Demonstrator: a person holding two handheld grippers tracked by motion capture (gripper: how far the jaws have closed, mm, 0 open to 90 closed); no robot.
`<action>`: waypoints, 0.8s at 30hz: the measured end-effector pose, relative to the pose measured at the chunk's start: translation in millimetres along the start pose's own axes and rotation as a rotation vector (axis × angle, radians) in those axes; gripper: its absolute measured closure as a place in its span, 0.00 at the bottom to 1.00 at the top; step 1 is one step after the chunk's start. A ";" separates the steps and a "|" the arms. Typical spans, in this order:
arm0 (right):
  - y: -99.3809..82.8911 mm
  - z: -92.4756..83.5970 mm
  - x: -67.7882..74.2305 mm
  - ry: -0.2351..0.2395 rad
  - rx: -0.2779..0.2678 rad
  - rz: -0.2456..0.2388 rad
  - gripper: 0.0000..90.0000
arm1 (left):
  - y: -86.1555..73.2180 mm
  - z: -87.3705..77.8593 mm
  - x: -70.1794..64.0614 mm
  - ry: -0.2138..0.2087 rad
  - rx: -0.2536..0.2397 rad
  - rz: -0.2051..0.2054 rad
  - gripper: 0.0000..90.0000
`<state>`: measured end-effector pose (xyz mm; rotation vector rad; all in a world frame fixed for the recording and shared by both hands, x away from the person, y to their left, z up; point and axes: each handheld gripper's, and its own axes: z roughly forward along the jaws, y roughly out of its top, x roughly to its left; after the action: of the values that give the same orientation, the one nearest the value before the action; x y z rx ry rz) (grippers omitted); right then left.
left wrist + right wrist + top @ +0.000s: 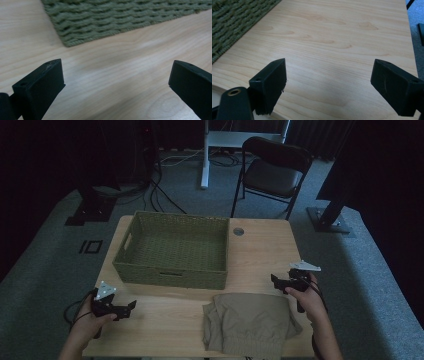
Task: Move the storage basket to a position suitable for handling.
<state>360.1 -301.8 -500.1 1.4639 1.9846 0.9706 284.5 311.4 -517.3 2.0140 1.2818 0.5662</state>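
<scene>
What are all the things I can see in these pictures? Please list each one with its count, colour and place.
basket: one, green woven, empty, on the far left part of the table.
folded garment: one, khaki, on the near edge of the table, right of centre.
table: one, light wood, middle of the high view.
round hole: one, grey, in the table top just right of the basket's far corner.
folding chair: one, black, on the floor beyond the table.
cables: several, dark, on the grey carpet behind the table.
left tongs: one pair, black, open, over the table's near left corner.
right tongs: one pair, black, open, over the table's right side beside the garment.
</scene>
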 end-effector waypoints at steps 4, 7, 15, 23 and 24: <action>7.7 -4.0 6.2 0.010 -0.017 -0.013 0.14 | 6.6 -5.7 5.6 0.000 -0.023 -0.003 0.01; 12.9 -6.6 10.8 0.024 -0.026 -0.015 0.14 | 10.8 -9.1 10.5 0.010 -0.044 -0.003 0.01; 23.8 -11.1 23.6 0.049 -0.044 -0.026 0.14 | 24.4 -21.2 16.9 -0.008 -0.083 -0.009 0.01; 36.0 -15.4 35.8 0.063 -0.070 -0.050 0.14 | 43.9 -27.6 19.1 -0.018 -0.101 0.004 0.01; 37.8 -16.4 37.4 0.066 -0.073 -0.053 0.14 | 46.5 -28.2 19.0 -0.020 -0.102 0.009 0.01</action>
<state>359.5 -263.8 -459.4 1.3492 2.0019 1.0695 302.2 323.8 -463.9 1.9378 1.2075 0.6020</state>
